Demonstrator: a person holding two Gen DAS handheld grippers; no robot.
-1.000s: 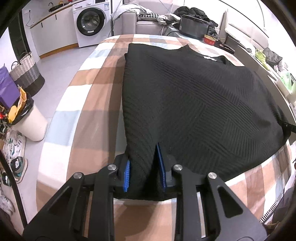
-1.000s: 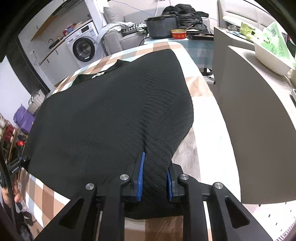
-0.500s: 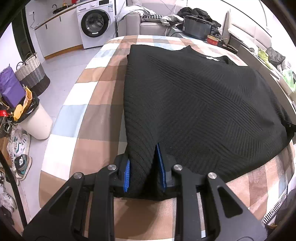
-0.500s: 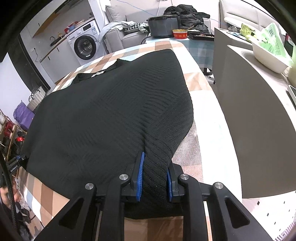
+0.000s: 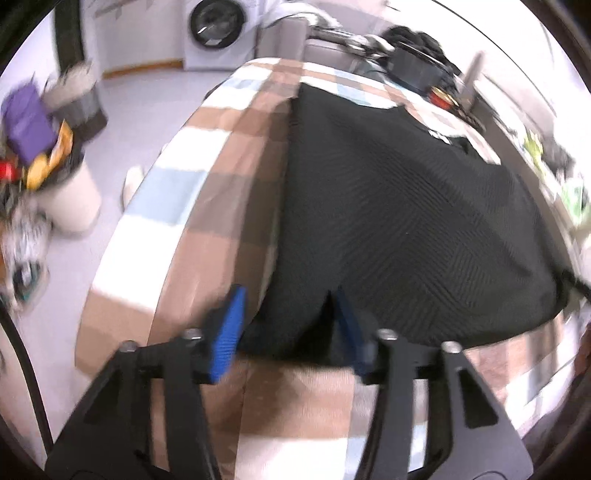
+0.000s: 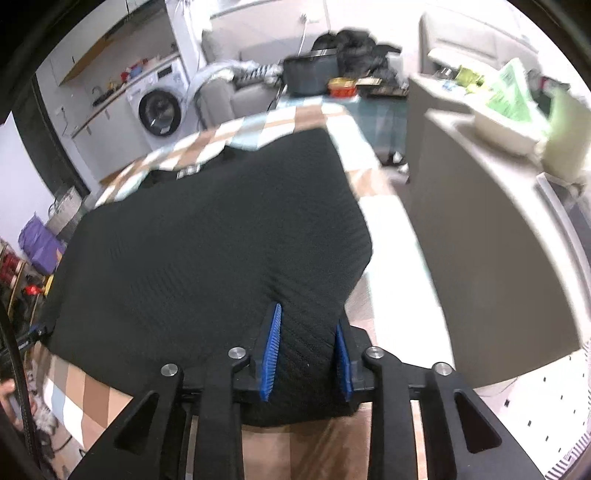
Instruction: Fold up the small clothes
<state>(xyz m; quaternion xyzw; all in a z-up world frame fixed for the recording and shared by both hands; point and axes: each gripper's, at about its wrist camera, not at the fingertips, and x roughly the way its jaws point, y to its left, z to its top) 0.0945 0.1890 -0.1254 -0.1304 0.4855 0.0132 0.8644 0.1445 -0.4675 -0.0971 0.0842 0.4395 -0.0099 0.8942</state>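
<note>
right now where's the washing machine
In the left wrist view the washing machine stands at the top, on the floor beyond the checked table, left of the sofa.

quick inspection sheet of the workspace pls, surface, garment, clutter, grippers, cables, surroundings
surface: checked cloth in brown, white and pale blue covers the table.
job's things: black knit garment lies spread flat, its near hem at both grippers.
clutter: nothing seen on the cloth besides the garment.
grippers: left gripper jaws opening, left pad clear of the hem, fabric between them; right gripper jaws opening, hem between the blue pads.
cables: thin dark cable at the left edge of the left wrist view.
surroundings: washing machine, bin with a purple bag, sofa, grey counter.
</note>
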